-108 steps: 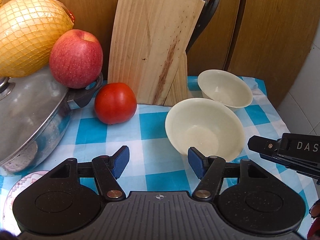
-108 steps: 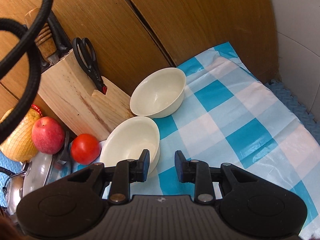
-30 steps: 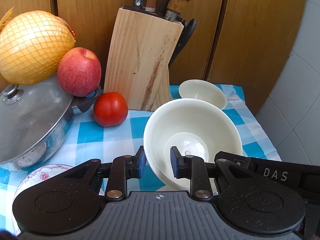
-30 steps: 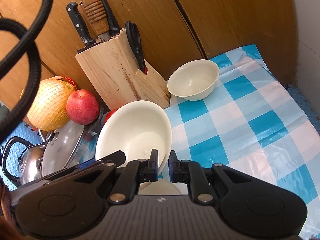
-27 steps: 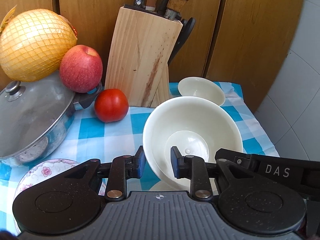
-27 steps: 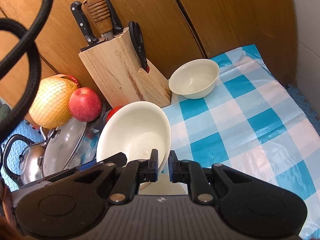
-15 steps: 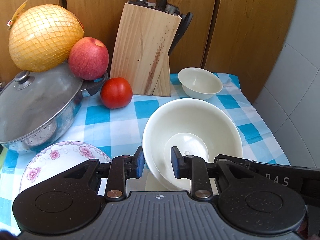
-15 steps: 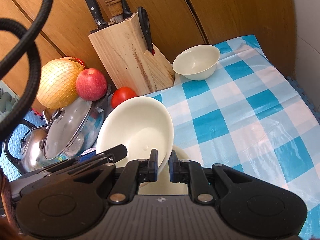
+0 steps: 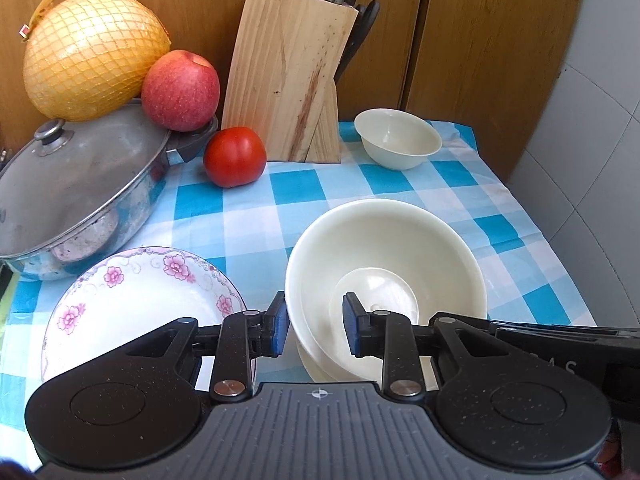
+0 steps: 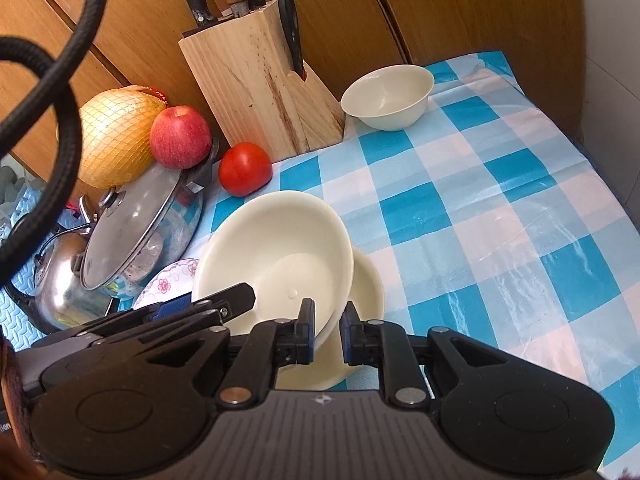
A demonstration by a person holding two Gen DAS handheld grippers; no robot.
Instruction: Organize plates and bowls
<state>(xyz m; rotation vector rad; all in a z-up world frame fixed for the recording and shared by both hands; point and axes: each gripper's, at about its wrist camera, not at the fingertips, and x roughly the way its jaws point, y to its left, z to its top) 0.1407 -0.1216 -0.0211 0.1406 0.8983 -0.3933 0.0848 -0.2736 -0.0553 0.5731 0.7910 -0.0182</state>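
A large cream bowl sits tilted inside a second cream bowl on the checked cloth. My left gripper is shut on its near-left rim, one pad outside and one inside. My right gripper straddles the near-right rim. Its jaws are opening, and the outer pad stands off the wall. A smaller cream bowl stands at the back by the knife block. A floral plate lies to the left of the stacked bowls.
A wooden knife block, a tomato, an apple and a netted pomelo line the back. A lidded steel pan and a kettle stand at the left. A tiled wall bounds the right side.
Both grippers drew the large bowl back from the knife block and brought it down into the second bowl. The floral plate came into view. The right jaws widened slightly.
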